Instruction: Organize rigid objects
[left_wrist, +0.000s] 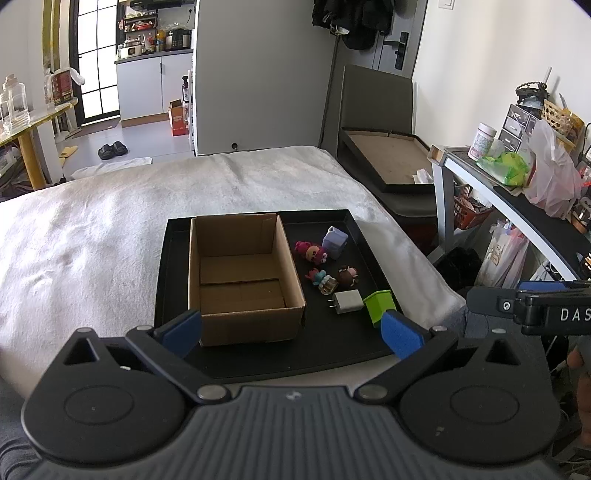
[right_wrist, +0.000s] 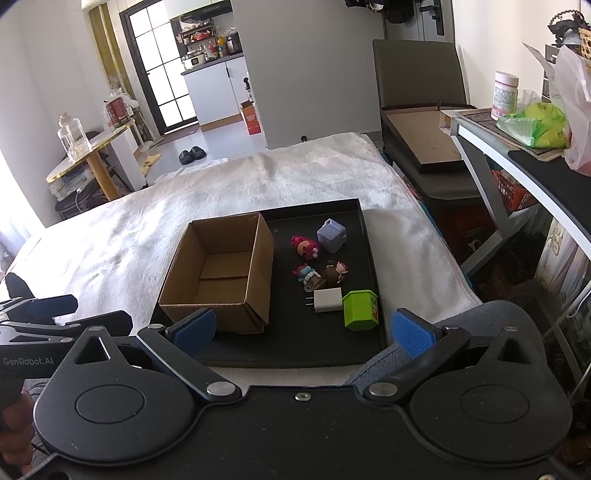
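A black tray lies on a white towel. An open, empty cardboard box stands on its left half. To the right of the box lie a lilac carton toy, a pink figure, a brown figure, a small teal and pink figure, a white charger plug and a green carton. My left gripper and right gripper are open and empty, near the tray's front edge.
The towel covers a bed-like surface. A dark chair with a framed board stands at the back right. A cluttered desk is at the right. The right gripper's body shows at the left wrist view's right edge.
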